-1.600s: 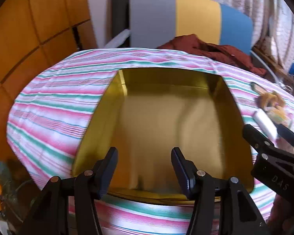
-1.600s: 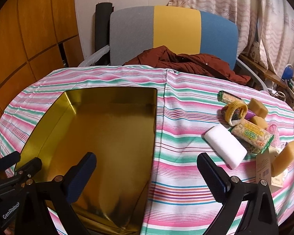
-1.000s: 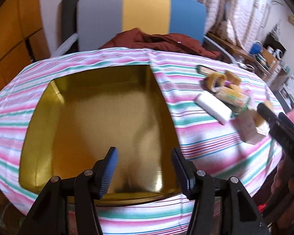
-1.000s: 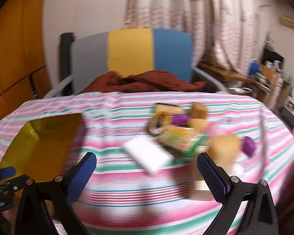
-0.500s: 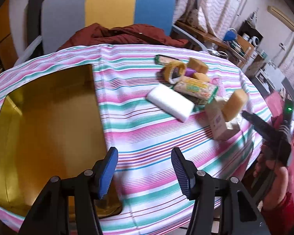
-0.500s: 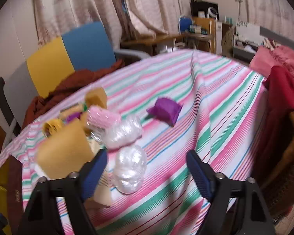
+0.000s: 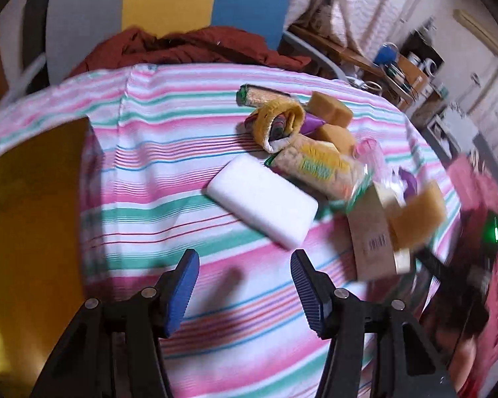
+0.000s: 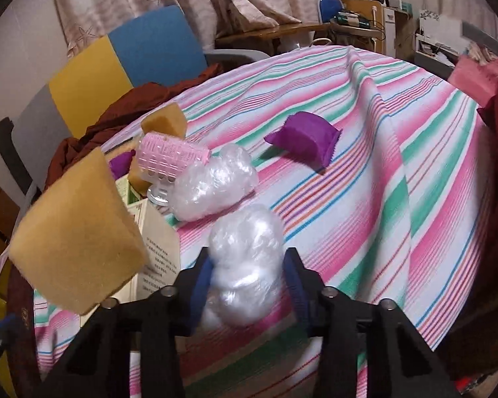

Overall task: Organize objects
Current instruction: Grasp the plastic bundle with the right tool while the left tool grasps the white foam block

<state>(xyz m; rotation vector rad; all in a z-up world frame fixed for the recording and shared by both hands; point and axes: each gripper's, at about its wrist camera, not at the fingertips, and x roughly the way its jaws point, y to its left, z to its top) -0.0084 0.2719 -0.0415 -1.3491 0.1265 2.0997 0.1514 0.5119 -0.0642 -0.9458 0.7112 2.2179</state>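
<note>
Plastic wad [image 8: 245, 262], clear and crinkled, sits squeezed between the right gripper [image 8: 249, 282] fingers, both blue pads pressed into its sides, down on the striped tablecloth [image 8: 365, 172]. Just ahead of those fingers lies a second crumpled plastic bundle [image 8: 215, 182], touching a pink hair roller [image 8: 172, 157] on its left. Further ahead and to the right, a purple pouch [image 8: 303, 141] lies apart from the rest. Left of the fingers, a tan sponge [image 8: 76, 232] looms large beside a printed carton [image 8: 159, 248]. Over to the left gripper [image 7: 244, 285]: fingers spread wide, nothing between them, above bare cloth. Ahead of it lies a white block [image 7: 262, 205], and beyond that a snack packet [image 7: 318, 167]. Off to its left, the gold tin [image 7: 30, 219].
</note>
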